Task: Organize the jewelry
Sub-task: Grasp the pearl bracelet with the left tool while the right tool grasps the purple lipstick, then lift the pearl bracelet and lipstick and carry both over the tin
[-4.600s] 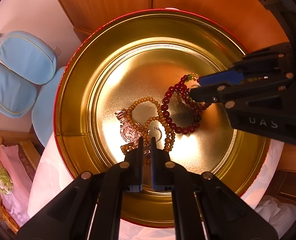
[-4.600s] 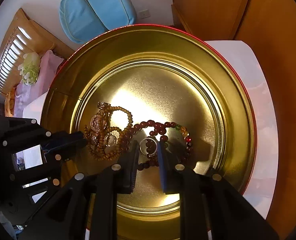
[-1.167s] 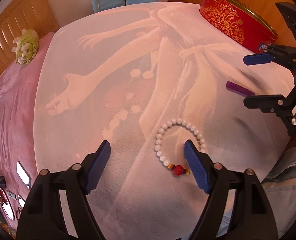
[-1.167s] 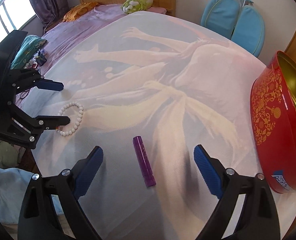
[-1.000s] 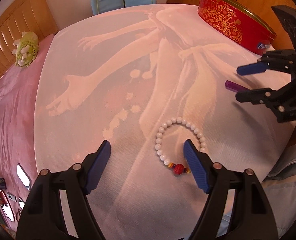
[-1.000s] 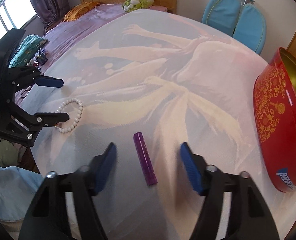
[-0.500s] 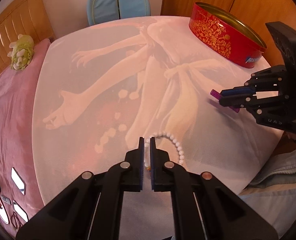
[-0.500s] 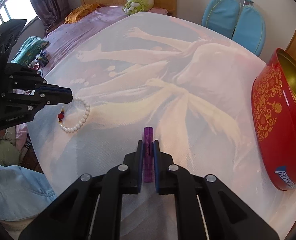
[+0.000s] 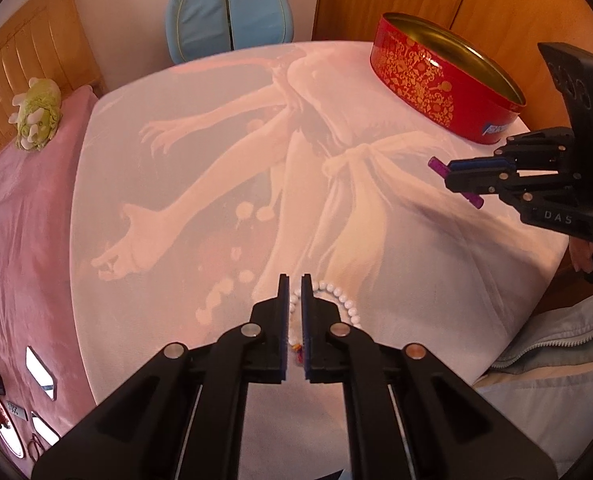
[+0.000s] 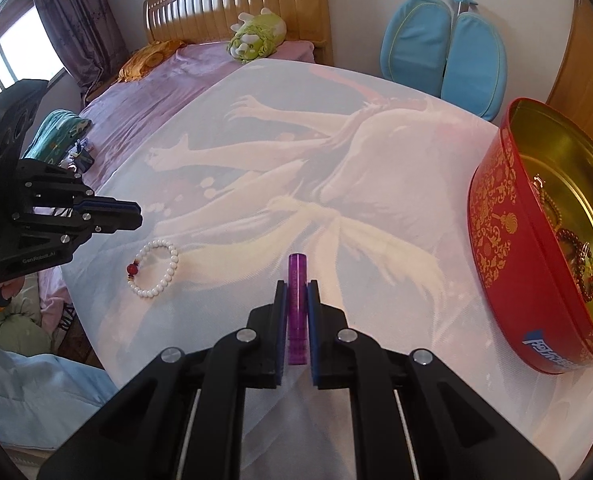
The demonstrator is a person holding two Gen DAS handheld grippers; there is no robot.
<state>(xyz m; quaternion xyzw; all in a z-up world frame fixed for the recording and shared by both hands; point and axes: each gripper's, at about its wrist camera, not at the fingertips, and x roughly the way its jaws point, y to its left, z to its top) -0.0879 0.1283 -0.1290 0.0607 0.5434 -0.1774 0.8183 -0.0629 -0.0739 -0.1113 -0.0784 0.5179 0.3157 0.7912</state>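
Only your right wrist view showed the white bead bracelet, with its one red bead, lying flat on the tabletop well apart from the red tin. It also showed your left tool raised clear of the bracelet, jaws nearly together on nothing. Your right tool clamped a purple tube lengthwise, nearer the tin.

Printed white cloth carries pearl bracelet, red tin.
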